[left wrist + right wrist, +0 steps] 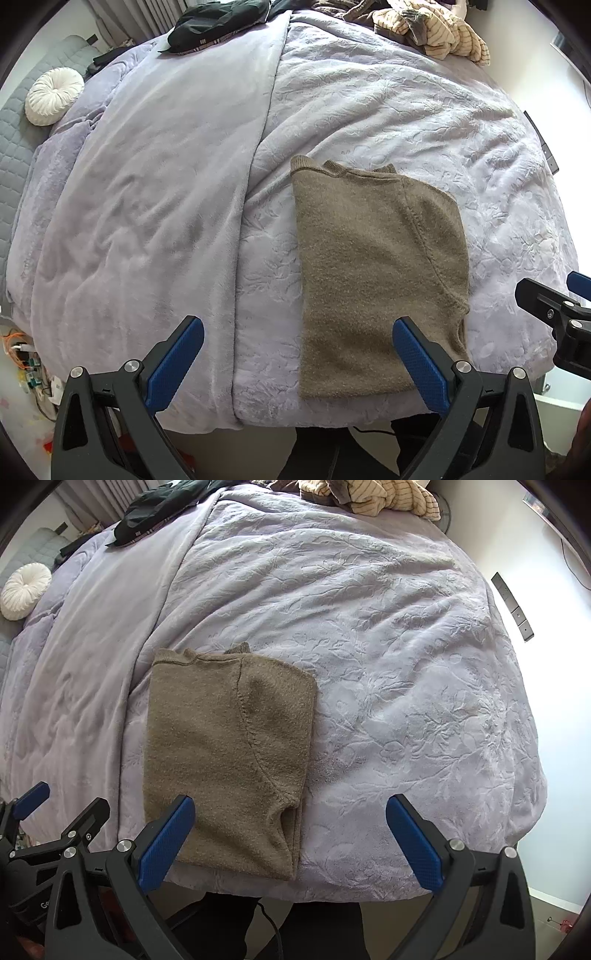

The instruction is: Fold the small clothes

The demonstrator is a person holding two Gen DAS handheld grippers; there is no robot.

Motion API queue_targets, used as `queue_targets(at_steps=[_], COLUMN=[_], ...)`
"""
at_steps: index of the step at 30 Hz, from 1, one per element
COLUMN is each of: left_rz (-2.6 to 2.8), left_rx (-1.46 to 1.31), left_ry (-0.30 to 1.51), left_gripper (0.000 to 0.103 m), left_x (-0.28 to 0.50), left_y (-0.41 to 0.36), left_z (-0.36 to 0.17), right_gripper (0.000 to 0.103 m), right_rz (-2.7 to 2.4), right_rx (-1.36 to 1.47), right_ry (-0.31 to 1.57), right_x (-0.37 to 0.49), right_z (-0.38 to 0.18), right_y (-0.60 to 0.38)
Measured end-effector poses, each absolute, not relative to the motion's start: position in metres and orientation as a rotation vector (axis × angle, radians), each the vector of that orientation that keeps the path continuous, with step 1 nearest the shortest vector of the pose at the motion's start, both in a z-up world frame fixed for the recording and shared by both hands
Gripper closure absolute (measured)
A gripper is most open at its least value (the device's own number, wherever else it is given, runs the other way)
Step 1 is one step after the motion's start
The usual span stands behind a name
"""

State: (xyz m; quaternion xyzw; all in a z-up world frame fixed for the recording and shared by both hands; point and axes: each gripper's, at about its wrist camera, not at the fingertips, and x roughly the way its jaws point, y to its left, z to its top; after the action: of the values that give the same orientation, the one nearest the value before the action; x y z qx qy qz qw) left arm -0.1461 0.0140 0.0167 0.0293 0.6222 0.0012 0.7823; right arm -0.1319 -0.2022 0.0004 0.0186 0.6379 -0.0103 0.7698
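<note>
A brown knit sweater point(376, 266) lies folded into a long rectangle on the lilac bedspread point(406, 122), close to the bed's near edge, collar end pointing away. My left gripper point(299, 328) hovers open over the near edge, its right finger above the sweater's near right corner. In the right wrist view the same sweater point(225, 753) sits left of centre, and my right gripper point(290, 806) is open, its left finger over the sweater's near edge. Neither gripper holds anything. The right gripper point(554, 306) also shows at the left wrist view's right border.
A heap of striped beige and brown clothes point(432, 29) lies at the far end of the bed. A dark garment point(218, 22) rests at the far left. A round white cushion point(53, 96) sits on the grey quilted pad. Cables and clutter point(26, 362) lie on the floor.
</note>
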Motion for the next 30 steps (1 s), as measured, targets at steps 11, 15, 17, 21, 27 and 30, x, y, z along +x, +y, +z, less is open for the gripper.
queue_targets(at_steps=[11,15,17,21,27,30], left_rz=[0.005,0.001,-0.001,-0.004,-0.017,-0.019], left_rx=[0.067,0.071,0.071,0.073,0.082,0.083], left_ry=[1.339,1.337,1.337,1.333,1.327,1.325], left_gripper=[0.001,0.001,0.001,0.001,0.001,0.001], left_x=[-0.1461,-0.1458,-0.1452,-0.1447,-0.1433,-0.1428], left_y=[0.0128,0.0125,0.0125,0.0121,0.0108,0.0101], left_z=[0.0185,0.0185,0.0187,0.0196,0.0216,0.0221], right_gripper=[0.0,0.0,0.0,0.0,0.0,0.0], right_rz=[-0.032,-0.031,-0.032,-0.043,-0.043,-0.043], right_rx=[0.012,0.01,0.01,-0.002,-0.003,-0.011], right_ry=[1.375,1.377,1.377,1.374,1.376,1.374], right_x=[-0.1312,-0.1304,-0.1309,-0.1314,-0.1311,-0.1305], right_z=[0.0026,0.0027,0.0027,0.003,0.0024,0.0026], right_y=[-0.2001,-0.2003,-0.2001,-0.1997,-0.2003,-0.1998])
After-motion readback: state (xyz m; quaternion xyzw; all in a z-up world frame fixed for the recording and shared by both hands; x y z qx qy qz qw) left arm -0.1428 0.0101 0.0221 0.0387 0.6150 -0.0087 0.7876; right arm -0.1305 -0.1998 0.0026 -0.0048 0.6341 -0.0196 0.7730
